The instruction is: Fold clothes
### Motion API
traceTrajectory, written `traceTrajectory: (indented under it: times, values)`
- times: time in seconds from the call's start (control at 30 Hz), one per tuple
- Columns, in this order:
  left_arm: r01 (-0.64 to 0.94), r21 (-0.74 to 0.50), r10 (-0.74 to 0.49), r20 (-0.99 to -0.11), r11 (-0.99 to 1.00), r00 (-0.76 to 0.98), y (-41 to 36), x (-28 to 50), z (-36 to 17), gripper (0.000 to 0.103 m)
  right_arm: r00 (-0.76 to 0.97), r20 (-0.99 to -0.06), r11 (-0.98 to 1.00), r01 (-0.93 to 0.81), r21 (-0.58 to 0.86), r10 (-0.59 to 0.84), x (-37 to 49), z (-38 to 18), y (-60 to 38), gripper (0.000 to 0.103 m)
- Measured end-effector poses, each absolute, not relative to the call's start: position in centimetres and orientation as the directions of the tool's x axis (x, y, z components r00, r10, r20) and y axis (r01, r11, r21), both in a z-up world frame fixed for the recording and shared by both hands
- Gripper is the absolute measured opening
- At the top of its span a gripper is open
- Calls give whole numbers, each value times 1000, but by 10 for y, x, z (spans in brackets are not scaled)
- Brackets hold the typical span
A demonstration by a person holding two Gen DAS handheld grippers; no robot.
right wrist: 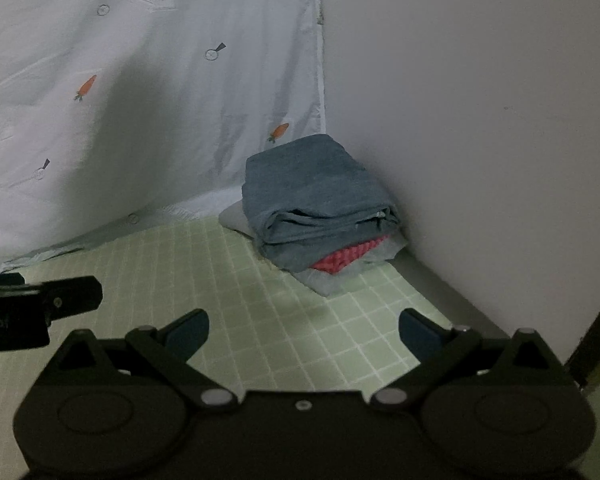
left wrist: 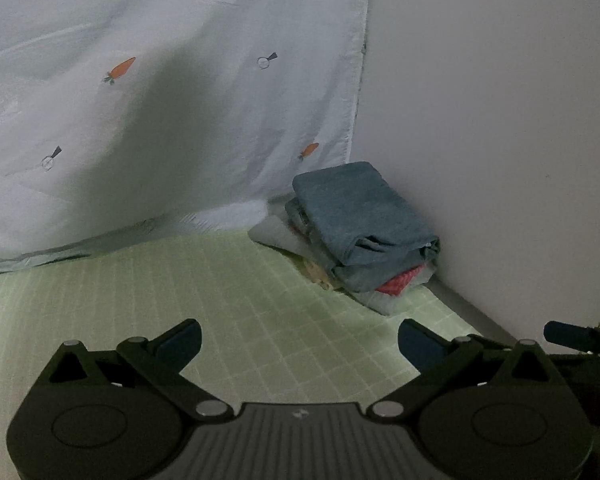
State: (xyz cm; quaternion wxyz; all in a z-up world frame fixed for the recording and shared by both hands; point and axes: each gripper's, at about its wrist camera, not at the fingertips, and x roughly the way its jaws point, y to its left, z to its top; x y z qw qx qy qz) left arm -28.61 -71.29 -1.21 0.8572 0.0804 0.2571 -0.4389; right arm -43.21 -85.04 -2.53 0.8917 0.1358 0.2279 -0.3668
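Both claws, left claw (left wrist: 299, 342) & right claw (right wrist: 304, 330), agape, empty, w/ folded stack (right wrist: 320, 208) ahead.

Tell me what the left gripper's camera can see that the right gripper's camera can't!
Only the left wrist view shows the left gripper, open and empty, a yellowish patterned cloth peeking from the pile's near-left side, and the tip of the right gripper at its right edge.

Only the right wrist view shows the right gripper, also open and empty, and part of the left gripper at its left edge.

Both show the folded pile topped by a blue-grey towel with a red cloth underneath, the carrot-print sheet, the green checked mat and the plain wall.
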Motion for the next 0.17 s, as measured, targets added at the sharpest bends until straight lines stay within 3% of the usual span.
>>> traceTrajectory:
  times: [0.17]
  values:
    - [792, -85, -713, -502, 604, 489, -704, -290, -9, 103, 631, -505, 698, 712, 75, -590, -435, -25, -844, 102]
